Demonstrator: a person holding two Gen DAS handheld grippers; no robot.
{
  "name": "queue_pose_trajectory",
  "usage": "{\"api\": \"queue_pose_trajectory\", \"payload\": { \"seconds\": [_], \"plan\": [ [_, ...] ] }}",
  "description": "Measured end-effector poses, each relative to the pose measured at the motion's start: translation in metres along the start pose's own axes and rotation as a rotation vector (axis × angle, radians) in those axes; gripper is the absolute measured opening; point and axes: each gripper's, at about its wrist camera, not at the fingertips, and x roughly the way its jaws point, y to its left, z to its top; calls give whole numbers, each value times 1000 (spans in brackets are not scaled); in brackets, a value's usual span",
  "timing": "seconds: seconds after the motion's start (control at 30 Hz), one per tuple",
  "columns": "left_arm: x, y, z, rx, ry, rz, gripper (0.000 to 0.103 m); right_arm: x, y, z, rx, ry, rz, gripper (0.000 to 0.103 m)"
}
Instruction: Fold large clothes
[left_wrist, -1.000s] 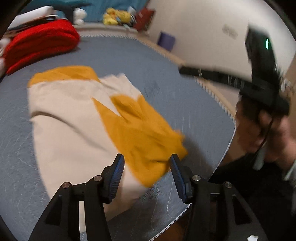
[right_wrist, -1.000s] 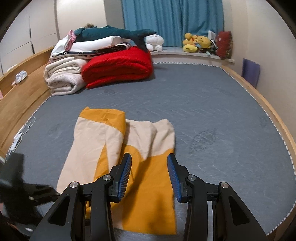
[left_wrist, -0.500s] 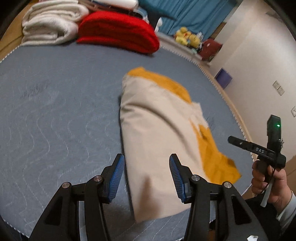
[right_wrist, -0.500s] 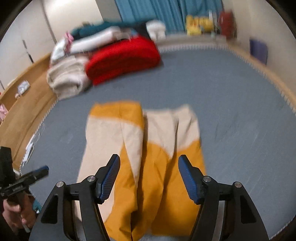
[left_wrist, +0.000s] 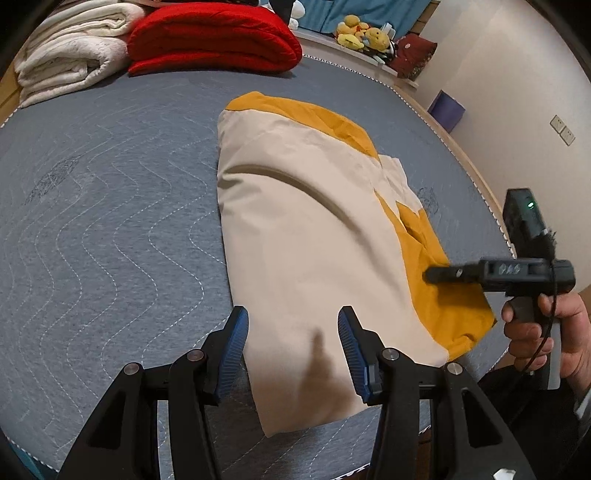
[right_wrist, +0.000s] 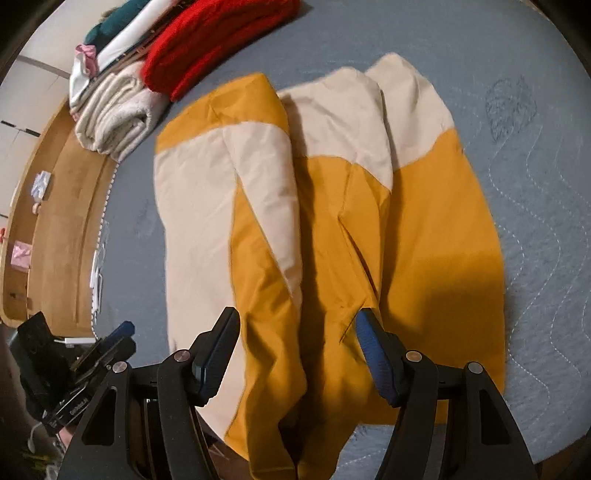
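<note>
- Garment (left_wrist: 306, 229): one large cream-and-mustard piece, partly folded lengthwise, lying flat on the grey quilted mattress (left_wrist: 110, 229) of a bed. Its near hem sits close to the near mattress edge. In the right wrist view the garment (right_wrist: 332, 206) shows lengthwise folds down its middle, cream panels at the far end and mustard fabric at the near end.
- Left hand-held gripper (left_wrist: 293, 347): released, jaws apart, nothing between the blue pads. It hangs over the near cream corner of the garment, pointing downward. In the right wrist view it (right_wrist: 110, 343) appears at the lower left, beside the garment's left edge; its jaw state cannot be read from there.
- Right hand-held gripper (right_wrist: 299, 354): released; its jaws have just been opening and stand wide. It hangs over the near mustard end, the central fold lying below the gap, pads not pressing the cloth. In the left wrist view it (left_wrist: 443, 275) is held by a hand (left_wrist: 546, 332) at the right, above the mustard corner.
- Red blanket (left_wrist: 214, 37): folded, at the far end of the mattress, well apart from the garment.
- Cream blanket (left_wrist: 70, 62): rolled, just left of the red blanket.
- Plush toys (left_wrist: 362, 35): yellow, on the ledge beyond the bed.
- Wooden bed frame (right_wrist: 59, 229): along the mattress's left side.
</note>
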Motion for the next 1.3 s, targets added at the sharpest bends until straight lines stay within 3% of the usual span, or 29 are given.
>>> {"api": "queue_pose_trajectory", "payload": {
  "seconds": [0.13,0.27,0.3,0.33,0.37,0.4,0.53,0.67,0.77,0.87,0.93,1.07,1.13,1.23,1.3],
  "plan": [
    [5,1,-1,-2,10,9,46,16,-1,-7,-30,54,-119,66],
    [8,-2,-3,6,19,17,46,17,4,-11,-65,50,-140,61],
    [9,-2,-2,9,22,18,46,17,7,-12,-70,51,-139,47],
    [10,-3,-2,11,23,20,46,17,10,-14,-80,47,-116,20],
    [11,-3,-2,13,23,23,46,14,13,-15,-91,28,-102,15],
    [11,-4,-2,14,21,24,46,11,19,-14,-106,6,-98,8],
    [7,-8,1,5,-10,6,46,-41,49,-16,-238,-209,17,4],
    [3,-17,4,21,-43,-37,46,-98,31,-21,-187,-395,77,3],
    [5,-26,6,54,-46,-70,46,-122,17,-24,-172,-452,56,3],
    [15,-36,6,82,-15,-83,46,-107,-6,-27,-151,-347,-70,3],
    [33,-44,3,112,67,-83,46,-82,-24,-26,-114,-242,-155,3],
    [84,-56,-26,239,305,79,50,-42,-32,-26,-132,-146,-254,3],
    [86,-62,-31,292,307,116,50,-27,-29,-29,-139,-115,-257,3],
    [79,-59,-29,280,295,85,50,-16,-33,-35,-168,-93,-318,3],
    [76,-54,-29,277,300,76,50,-16,-36,-32,-159,-88,-311,3]
  ]
}}
